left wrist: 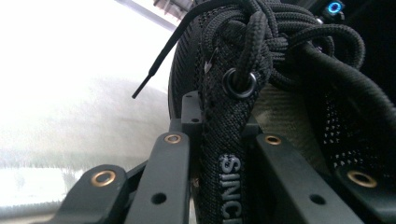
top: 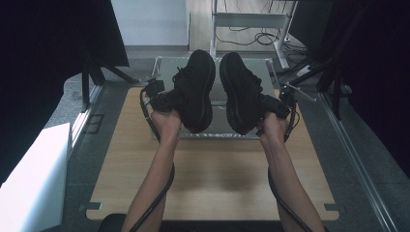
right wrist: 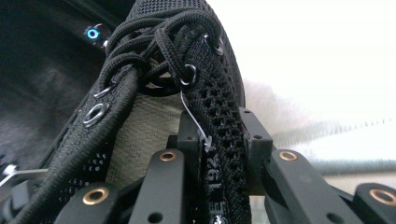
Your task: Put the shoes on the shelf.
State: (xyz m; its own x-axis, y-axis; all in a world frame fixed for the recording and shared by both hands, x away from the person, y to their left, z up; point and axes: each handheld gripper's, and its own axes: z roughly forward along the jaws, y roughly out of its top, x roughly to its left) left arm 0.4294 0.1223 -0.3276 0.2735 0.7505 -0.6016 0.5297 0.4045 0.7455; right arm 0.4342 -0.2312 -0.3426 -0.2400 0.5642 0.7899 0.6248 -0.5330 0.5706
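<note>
In the high view, two black lace-up shoes are held up side by side above the far part of the wooden counter (top: 212,169), soles turned toward each other and toes pointing away from the person; the left shoe (top: 196,89) hangs from the left tool (top: 167,99), the right shoe (top: 239,92) from the right tool (top: 275,106); the shoes are near each other but apart, and both are clear of the counter; a metal tray (top: 167,65) lies beneath and behind them.

In the left gripper view, the left tool (left wrist: 219,154) has its jaws nearly closed, pinching the shoe's upper edge, a black mesh strip with white lettering (left wrist: 231,186); a metal eyelet (left wrist: 239,83) and knotted black laces (left wrist: 280,32) sit just above the jaws.

In the right gripper view, the right tool (right wrist: 219,161) likewise has its jaws drawn close on the perforated collar of its shoe (right wrist: 224,126); laces (right wrist: 154,42) bunch above, and a thin white tag string (right wrist: 194,121) hangs by the jaws.
</note>
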